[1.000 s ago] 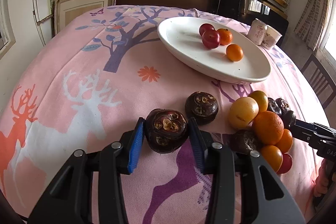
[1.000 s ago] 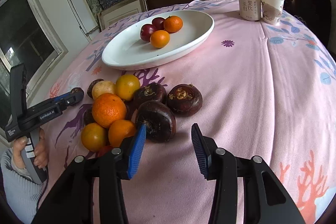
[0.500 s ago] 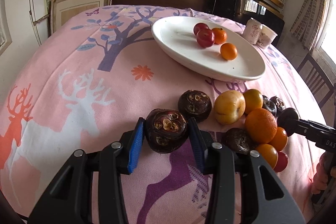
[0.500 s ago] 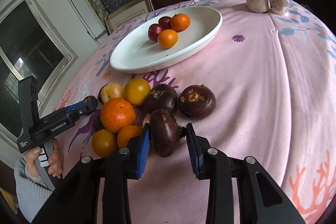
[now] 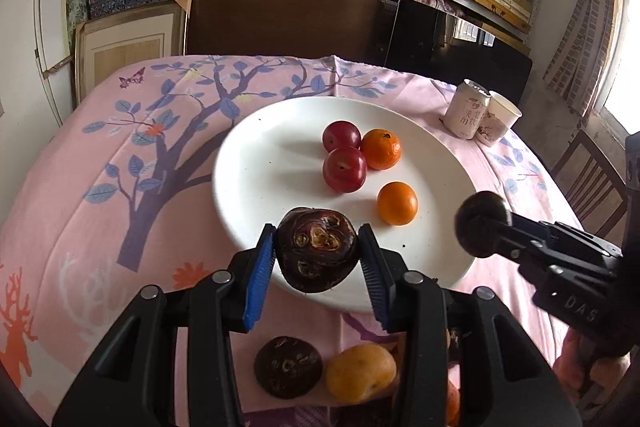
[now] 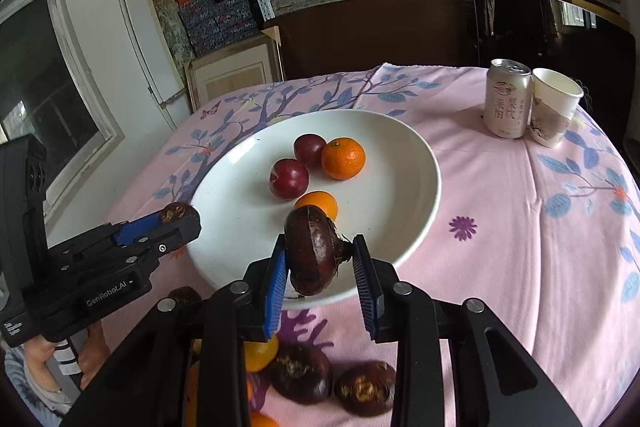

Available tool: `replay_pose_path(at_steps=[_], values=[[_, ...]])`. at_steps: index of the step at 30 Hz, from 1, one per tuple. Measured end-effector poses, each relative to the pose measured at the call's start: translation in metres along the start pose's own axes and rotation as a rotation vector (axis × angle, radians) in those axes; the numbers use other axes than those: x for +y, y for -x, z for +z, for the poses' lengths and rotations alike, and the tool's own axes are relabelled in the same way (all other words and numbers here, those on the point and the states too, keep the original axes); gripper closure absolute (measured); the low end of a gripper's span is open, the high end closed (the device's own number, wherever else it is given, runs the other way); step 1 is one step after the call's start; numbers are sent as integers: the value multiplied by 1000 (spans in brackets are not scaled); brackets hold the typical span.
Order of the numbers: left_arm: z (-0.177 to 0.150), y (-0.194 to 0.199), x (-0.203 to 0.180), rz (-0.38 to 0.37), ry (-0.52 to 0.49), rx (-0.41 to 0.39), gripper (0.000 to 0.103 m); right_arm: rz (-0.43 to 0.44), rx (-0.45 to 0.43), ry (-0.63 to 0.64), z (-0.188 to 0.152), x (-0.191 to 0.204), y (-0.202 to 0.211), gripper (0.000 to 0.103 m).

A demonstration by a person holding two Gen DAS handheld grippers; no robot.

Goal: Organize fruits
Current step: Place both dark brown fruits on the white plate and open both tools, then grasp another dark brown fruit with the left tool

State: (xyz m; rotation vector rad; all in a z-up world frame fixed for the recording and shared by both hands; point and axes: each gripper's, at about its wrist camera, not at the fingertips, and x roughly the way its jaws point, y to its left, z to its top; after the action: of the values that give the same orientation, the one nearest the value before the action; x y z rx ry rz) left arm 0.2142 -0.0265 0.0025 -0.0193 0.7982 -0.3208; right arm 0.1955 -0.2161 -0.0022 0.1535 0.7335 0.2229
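Observation:
My left gripper [image 5: 316, 261] is shut on a dark brown water chestnut [image 5: 317, 251] and holds it above the near rim of the white plate [image 5: 256, 163]. My right gripper [image 6: 320, 259] is shut on another dark water chestnut [image 6: 314, 251], held over the plate's near edge [image 6: 224, 259]. The plate holds two red plums [image 5: 344, 169] and two oranges [image 5: 397, 203]. The right gripper also shows in the left wrist view [image 5: 482, 229], the left one in the right wrist view [image 6: 176, 215].
On the pink tablecloth below the grippers lie more chestnuts [image 5: 288, 367], a yellow fruit [image 5: 360, 373] and oranges [image 6: 260, 351]. A drink can [image 6: 508, 99] and a paper cup [image 6: 554, 111] stand at the far right. A dark chair stands behind the table.
Both grippers have lifted their chestnuts off the cloth and moved forward to the plate's near rim. The fruit pile now lies below and behind them.

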Motion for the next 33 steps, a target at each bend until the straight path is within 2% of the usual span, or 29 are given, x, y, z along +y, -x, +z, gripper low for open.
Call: replay_pose_path(at_steps=[2,4,11,13,19,23,26,33], values=[[-3,-11,-1,3,-14,22,62,-26,-15,25,-1,3,-4,30],[-7,-16,1,13,-20,30,61,-59,-44,46,1,1,0,29],[-16,14,24,13,38,-20,55,-15,-96,-33,-9,-14,40,29],[-26,25,36,29,64,-32,51,-12,-111,-55,-17,-20,53,28],[-61,42,61,42,128,6,50,-27,-112,-147,-50,-48,75,24],[-69,47,46,44,62,1,50,-6,-97,-202,-60,-60,79,24],[-74,41,31,71,-13,23,50,-17,-107,-187,-61,-58,81,23],[-80,28,18,60,-92,80,50,-13,-100,-182,-60,-56,80,22]])
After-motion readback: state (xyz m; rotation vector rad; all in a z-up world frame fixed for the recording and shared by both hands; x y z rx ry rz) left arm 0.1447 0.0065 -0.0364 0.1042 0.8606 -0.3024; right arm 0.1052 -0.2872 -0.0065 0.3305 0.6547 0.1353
